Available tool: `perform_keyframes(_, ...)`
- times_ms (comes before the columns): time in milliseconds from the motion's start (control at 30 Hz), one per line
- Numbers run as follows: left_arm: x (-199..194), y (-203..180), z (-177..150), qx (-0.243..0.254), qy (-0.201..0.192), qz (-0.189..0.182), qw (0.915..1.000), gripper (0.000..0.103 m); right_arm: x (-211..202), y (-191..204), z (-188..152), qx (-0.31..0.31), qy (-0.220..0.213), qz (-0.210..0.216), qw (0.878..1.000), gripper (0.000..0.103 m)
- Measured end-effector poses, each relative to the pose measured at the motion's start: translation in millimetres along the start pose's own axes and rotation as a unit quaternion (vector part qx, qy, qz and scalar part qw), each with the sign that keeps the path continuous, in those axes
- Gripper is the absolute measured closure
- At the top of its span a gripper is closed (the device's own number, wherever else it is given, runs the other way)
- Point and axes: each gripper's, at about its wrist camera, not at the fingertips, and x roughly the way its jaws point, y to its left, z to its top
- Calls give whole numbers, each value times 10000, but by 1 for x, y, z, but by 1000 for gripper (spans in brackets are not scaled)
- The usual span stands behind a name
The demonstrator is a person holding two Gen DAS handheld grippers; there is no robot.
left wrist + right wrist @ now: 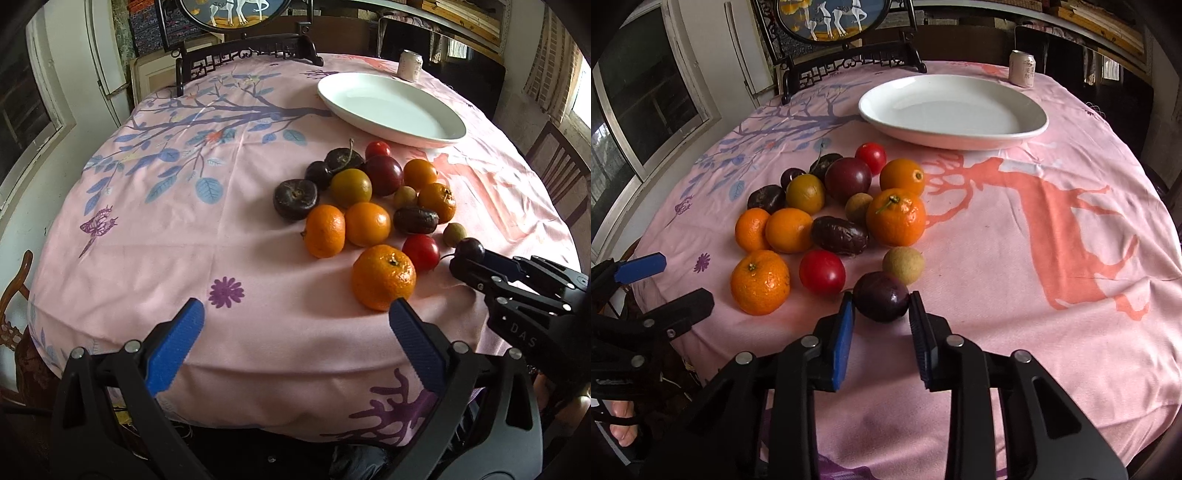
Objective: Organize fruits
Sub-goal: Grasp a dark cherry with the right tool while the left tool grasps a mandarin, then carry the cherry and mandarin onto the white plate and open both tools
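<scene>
This is a lived-in home dining room. A pink printed cloth covers the counter, dark carved wooden chairs stand along its far edge, a framed round picture of horses rises behind them, and old white-framed windows line the wall.

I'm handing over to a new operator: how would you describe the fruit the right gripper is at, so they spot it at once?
Start at the white plate on the pink tablecloth, then come down through the fruit pile to its near edge. The dark purple plum sits between the right gripper pads, in front of a small tan fruit and right of a red one; it is the nearest dark fruit.
</scene>
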Motion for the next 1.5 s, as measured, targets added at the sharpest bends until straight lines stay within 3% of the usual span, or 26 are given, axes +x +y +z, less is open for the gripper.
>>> perform_keyframes(167,14,-20,5,95,138,-164,9997,2,-26,-22,-4,178,-332,-293,9989,73)
perform_keyframes(367,27,-40,13,140,170,-119,9997,3,-32,-42,-12,315,-334,-211,9987,73)
perform_keyframes(400,29,-41,13,147,189,-101,9997,8,-32,-44,-13,328,-332,-191,9987,73)
perform_keyframes(500,40,-43,14,113,389,-184,9990,39,-34,-45,-15,328,-367,-149,9987,73)
perform_keyframes(567,41,-43,14,104,337,-219,9991,44,-34,-45,-15,328,-379,-104,9987,73)
perform_keyframes(600,39,-44,15,115,320,-327,9989,57,-34,-46,-15,330,-379,-83,9987,73)
perform_keyframes(900,16,-34,18,9,18,-603,9982,58,-34,-41,-12,342,-397,11,9986,73)
perform_keyframes(1067,-2,-32,35,86,-286,-489,9984,58,-35,-41,-4,295,-456,-54,9985,73)
perform_keyframes(1200,1,-30,86,159,-361,-468,9981,58,-35,-43,26,70,-515,-162,9985,73)
perform_keyframes(1367,32,-35,194,221,-477,-143,9985,58,-25,-58,114,-199,-688,-336,9969,73)
perform_keyframes(1500,96,-48,262,79,51,-314,9995,58,25,-83,189,-58,-363,-349,9987,73)
